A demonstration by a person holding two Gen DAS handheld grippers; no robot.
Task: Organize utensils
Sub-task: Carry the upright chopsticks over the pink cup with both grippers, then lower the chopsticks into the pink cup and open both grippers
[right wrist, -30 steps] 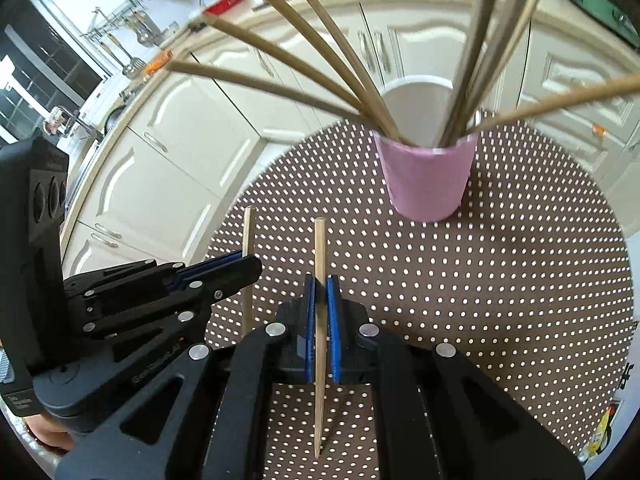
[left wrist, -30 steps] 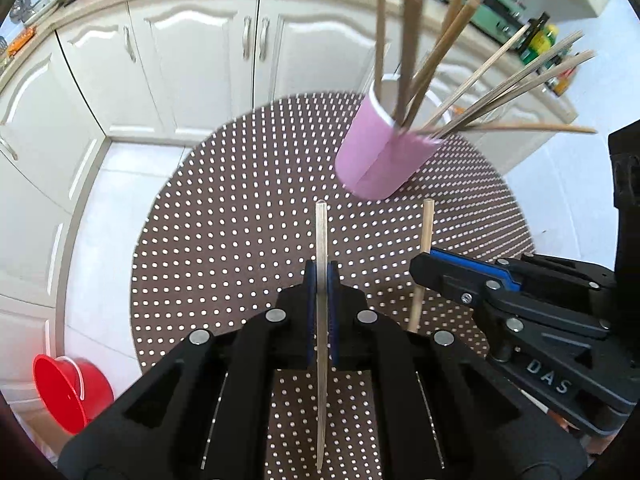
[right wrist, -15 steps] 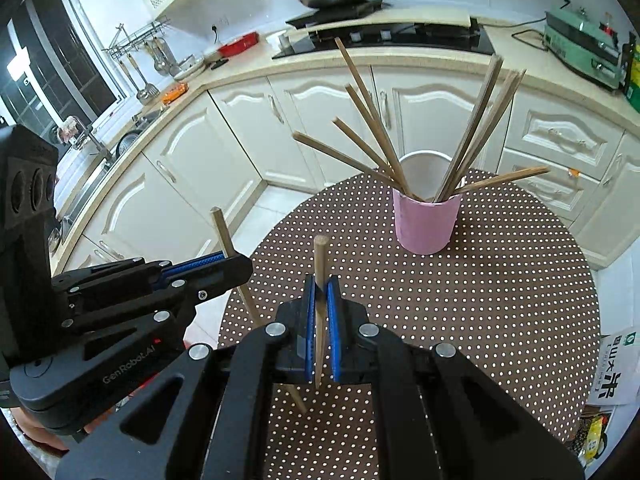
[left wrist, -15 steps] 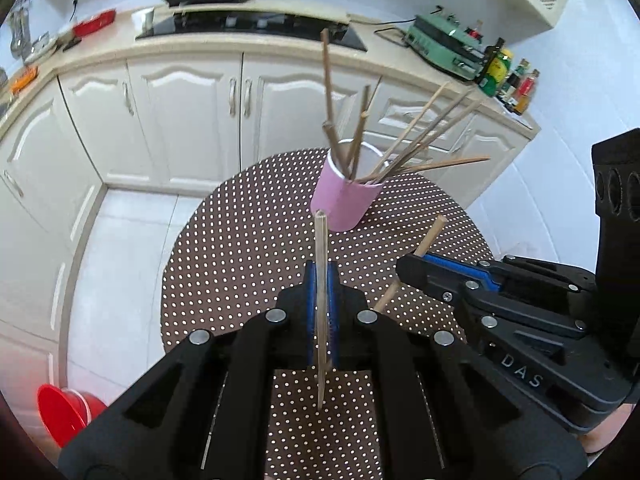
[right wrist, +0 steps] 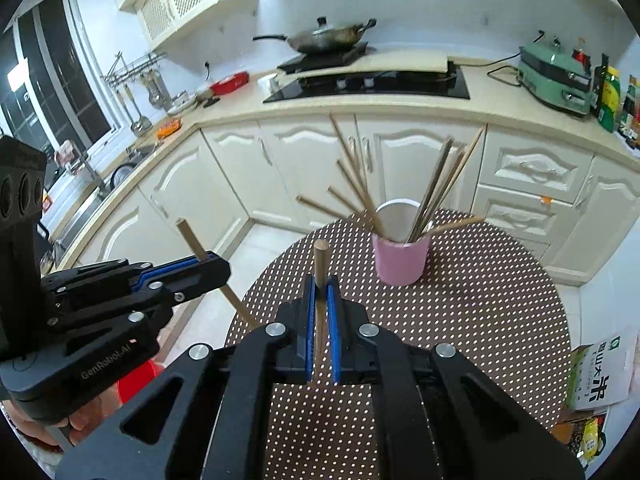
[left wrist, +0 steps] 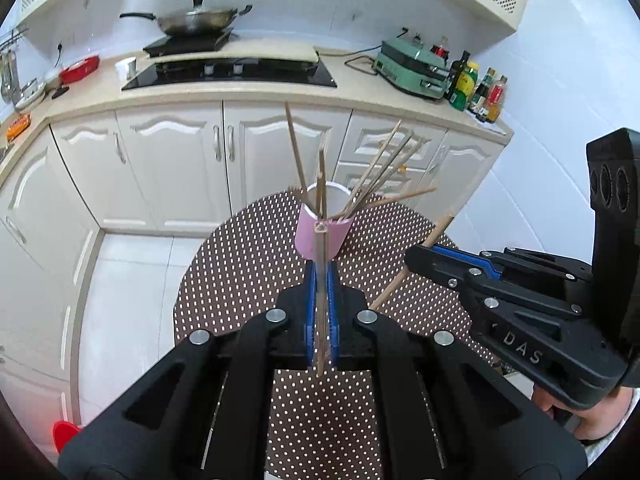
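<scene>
We see the cup (left wrist: 320,232) standing on the round table (left wrist: 248,264) at frame centre, chopsticks (left wrist: 380,176) in it. Behind it runs the counter (left wrist: 224,96), with the wok (left wrist: 196,20) at upper centre. What seems a bucket (left wrist: 66,432) sits lower left.

Around the L-shaped cream counter (right wrist: 400,104), which carries a black hob (right wrist: 368,84) with a lidded wok (right wrist: 324,38) and a green appliance (right wrist: 554,76) to its right, stand cream panelled cabinets (left wrist: 168,168) below, lattice-door cupboards (right wrist: 176,4) above, white tiled walls behind, a dark window (right wrist: 48,92) at its left end and a pale tiled floor (left wrist: 124,280) at its foot.
</scene>
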